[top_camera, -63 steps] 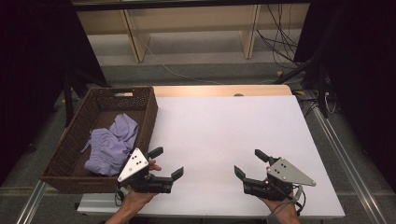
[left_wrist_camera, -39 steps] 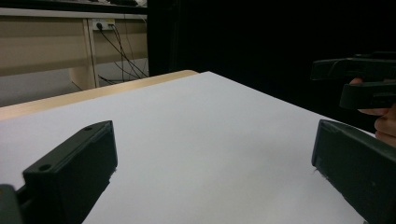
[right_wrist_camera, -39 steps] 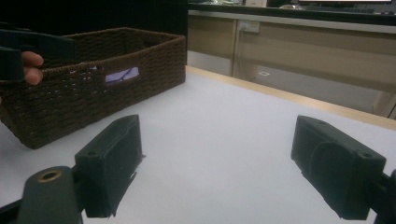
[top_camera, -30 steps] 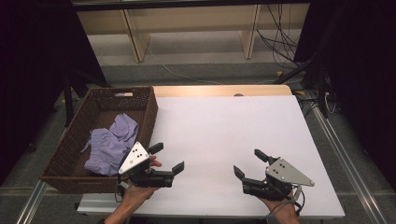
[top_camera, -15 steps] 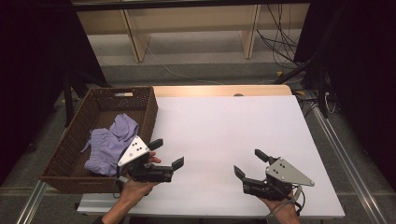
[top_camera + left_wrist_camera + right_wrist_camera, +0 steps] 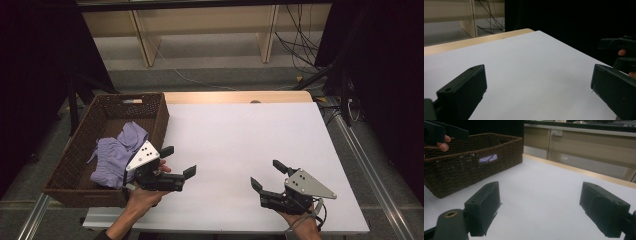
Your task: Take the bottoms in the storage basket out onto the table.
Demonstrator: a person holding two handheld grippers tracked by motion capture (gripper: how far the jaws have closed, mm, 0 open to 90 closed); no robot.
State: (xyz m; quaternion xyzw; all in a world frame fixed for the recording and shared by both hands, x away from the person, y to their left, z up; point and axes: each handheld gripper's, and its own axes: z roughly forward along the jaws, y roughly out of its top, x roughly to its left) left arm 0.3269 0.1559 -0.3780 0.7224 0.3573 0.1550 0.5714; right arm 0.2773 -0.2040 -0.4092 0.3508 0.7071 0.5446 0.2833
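A brown wicker basket (image 6: 90, 187) stands at the table's left edge with a crumpled lavender cloth (image 6: 117, 152) inside. My left gripper (image 6: 179, 160) hovers open just right of the basket's near right corner, nothing between its jaws. In the left gripper view the left gripper (image 6: 537, 85) frames bare white table. My right gripper (image 6: 266, 174) stands open near the front edge at the right, holding nothing. The right gripper view has the right gripper (image 6: 541, 207) wide apart, facing the basket (image 6: 474, 165); the cloth (image 6: 487, 158) peeks through its handle slot.
The white table top (image 6: 240, 130) has a wooden strip (image 6: 235, 97) along its far edge. Beyond it are wooden shelf legs (image 6: 142, 42) and cables (image 6: 300, 40) on the floor. Metal rails (image 6: 357, 150) run beside the table.
My left gripper has risen and shifted a little forward and right beside the basket. The right gripper has stayed in place. Both remain open.
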